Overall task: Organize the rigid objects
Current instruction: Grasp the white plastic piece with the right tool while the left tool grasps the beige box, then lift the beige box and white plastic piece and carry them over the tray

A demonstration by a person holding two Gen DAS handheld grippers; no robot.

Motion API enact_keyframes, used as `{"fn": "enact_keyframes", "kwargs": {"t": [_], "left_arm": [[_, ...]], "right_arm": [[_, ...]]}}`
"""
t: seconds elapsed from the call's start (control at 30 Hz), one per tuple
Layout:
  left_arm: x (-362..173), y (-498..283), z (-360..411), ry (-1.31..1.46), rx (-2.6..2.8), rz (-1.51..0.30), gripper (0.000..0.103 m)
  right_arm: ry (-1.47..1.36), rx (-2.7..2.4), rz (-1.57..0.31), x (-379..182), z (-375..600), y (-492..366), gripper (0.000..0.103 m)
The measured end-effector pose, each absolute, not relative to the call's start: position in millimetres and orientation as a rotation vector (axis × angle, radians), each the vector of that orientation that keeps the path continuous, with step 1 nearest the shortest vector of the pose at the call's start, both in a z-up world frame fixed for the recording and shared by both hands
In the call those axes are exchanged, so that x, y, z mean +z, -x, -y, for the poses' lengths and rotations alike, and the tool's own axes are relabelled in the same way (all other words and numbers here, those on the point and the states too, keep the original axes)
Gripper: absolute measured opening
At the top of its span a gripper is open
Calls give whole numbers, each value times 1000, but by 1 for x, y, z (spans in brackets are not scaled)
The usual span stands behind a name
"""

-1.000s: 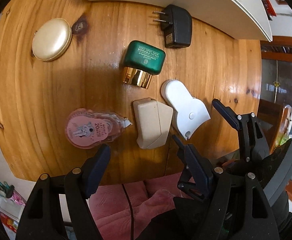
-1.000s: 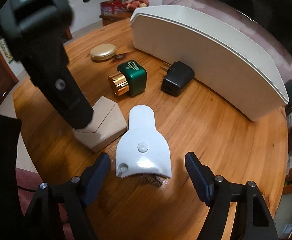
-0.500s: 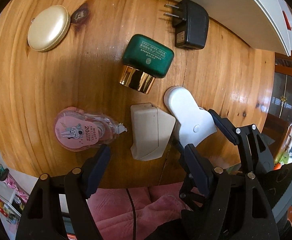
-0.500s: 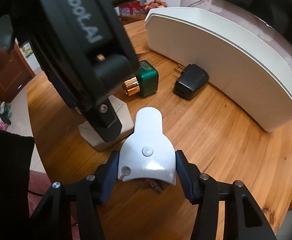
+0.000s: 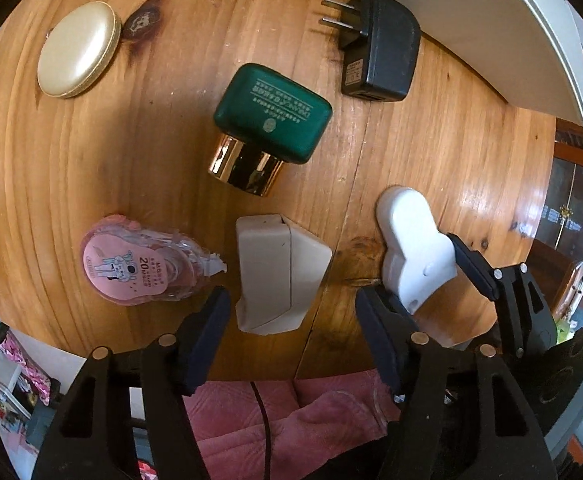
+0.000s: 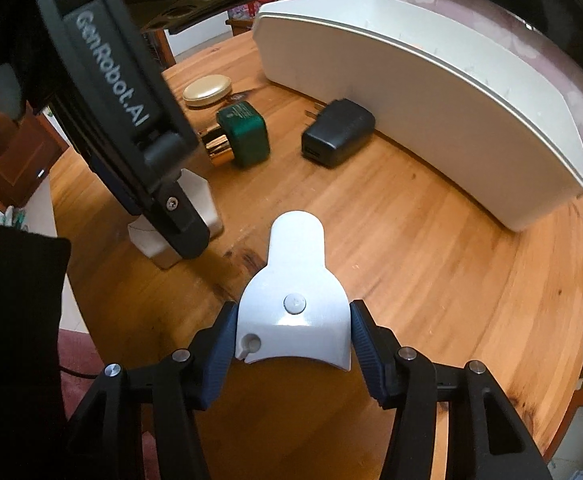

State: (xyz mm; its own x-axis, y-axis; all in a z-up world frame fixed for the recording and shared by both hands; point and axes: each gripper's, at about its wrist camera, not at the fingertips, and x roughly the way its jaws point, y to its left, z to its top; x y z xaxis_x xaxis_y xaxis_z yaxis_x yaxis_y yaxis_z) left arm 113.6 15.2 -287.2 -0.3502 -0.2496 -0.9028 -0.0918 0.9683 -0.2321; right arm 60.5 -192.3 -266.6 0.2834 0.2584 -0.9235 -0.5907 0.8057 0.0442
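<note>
- The pink correction-tape dispenser (image 5: 131, 266) lies at the left of the wooden table (image 5: 431, 152), just beside the left gripper's (image 5: 295, 312) left finger; a careless sweep there could knock it off the near edge.
- The left gripper straddles the beige angular block (image 5: 277, 272), its jaws closing with the block's near end between them; the pads do not yet look pressed on. The block's sloped end could let it twist or squirt out if the pads land unevenly.
- Behind it lie the green bottle with the gold cap (image 5: 269, 120) and, far left, the cream oval case (image 5: 77, 50), both clear of the grippers.
- The right gripper (image 6: 291, 340) is clenched on the wide flared end of the white flat piece (image 6: 291, 300), which looks lifted just off the table. The smooth curved edges offer little purchase, so it could pivot or slip.
- The two grippers work close together; the left one's body crowds the right's view, and a collision seems possible.
- The black plug adapter (image 6: 337, 132) lies against the white container (image 6: 431, 120), partly blocking the approach to its wall.
</note>
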Motion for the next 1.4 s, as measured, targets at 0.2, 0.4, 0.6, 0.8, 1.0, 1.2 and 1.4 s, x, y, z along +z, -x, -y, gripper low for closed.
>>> {"fn": "enact_keyframes", "kwargs": {"t": [0.2,0.4,0.6,0.8,1.0,1.2,1.4], "left_arm": [[-295,-114,-14,235,-137,-1946,59],[-297,-120,-11,226,-93,-1966,46],[-302,-122,-6,222,-89,-1974,46],[-312,-124,17,200,-96,-1989,45],[-315,-123,22,204,-90,-2023,45],[-303,-123,21,222,-93,-2005,45],[-273,-118,17,214,-88,-1955,45]], "right_arm": [[295,575,-1184,-265,212,-72,56],[244,549,-1204,-261,228,-74,56],[203,539,-1220,-259,226,-75,56],[160,551,-1226,-255,227,-76,56],[144,551,-1210,-247,226,-80,56],[122,556,-1173,-227,234,-81,56],[109,572,-1114,-206,230,-86,56]]}}
